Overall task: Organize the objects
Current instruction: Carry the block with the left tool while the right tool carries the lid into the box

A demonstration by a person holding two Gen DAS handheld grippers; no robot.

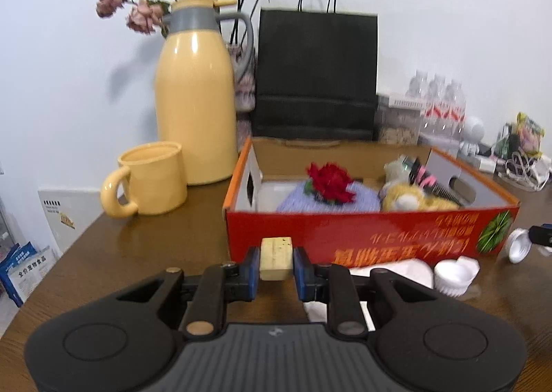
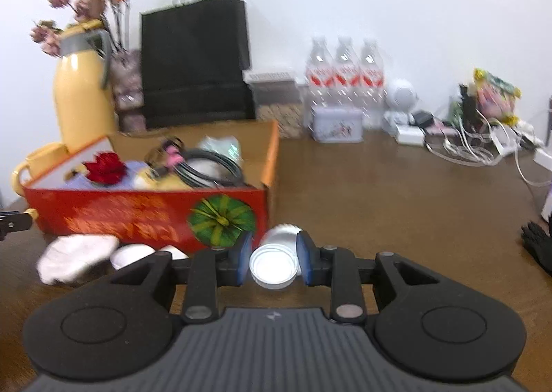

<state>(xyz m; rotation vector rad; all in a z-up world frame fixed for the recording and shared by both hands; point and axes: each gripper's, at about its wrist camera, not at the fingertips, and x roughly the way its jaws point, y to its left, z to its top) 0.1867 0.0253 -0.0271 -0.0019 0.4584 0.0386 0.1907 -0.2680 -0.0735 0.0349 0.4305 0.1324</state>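
Left claw [image 1: 276, 262] is clamped on a small tan block [image 1: 275, 258], blue pads pressing both sides, held just in front of the red cardboard box [image 1: 362, 233]. Right claw [image 2: 273, 262] is squeezing a white round lid-looking piece [image 2: 274, 266], open side facing the camera; same piece shows at 3 o'clock in the left view [image 1: 519, 245].

The box sits mid-worktop [image 2: 396, 205] and already has stuff in it: a red fake flower [image 1: 330, 182] lying on something lilac [image 1: 327, 200], a tan plush toy [image 1: 414, 198], and some black coiled cable [image 2: 210, 167]. Bit blurry, so can't make out much more.

From the left view, a yellow mug [image 1: 151, 181] and yellow thermos jug [image 1: 195, 95] stand at about 10 o'clock of the box, with a black paper bag [image 1: 315, 71] right behind it at 12. White cup-like bits [image 1: 455, 276] and something white and crumpled [image 2: 74, 262] lie on the worktop against the box's near side. Water bottles [image 2: 345, 78] are way back at the wall.
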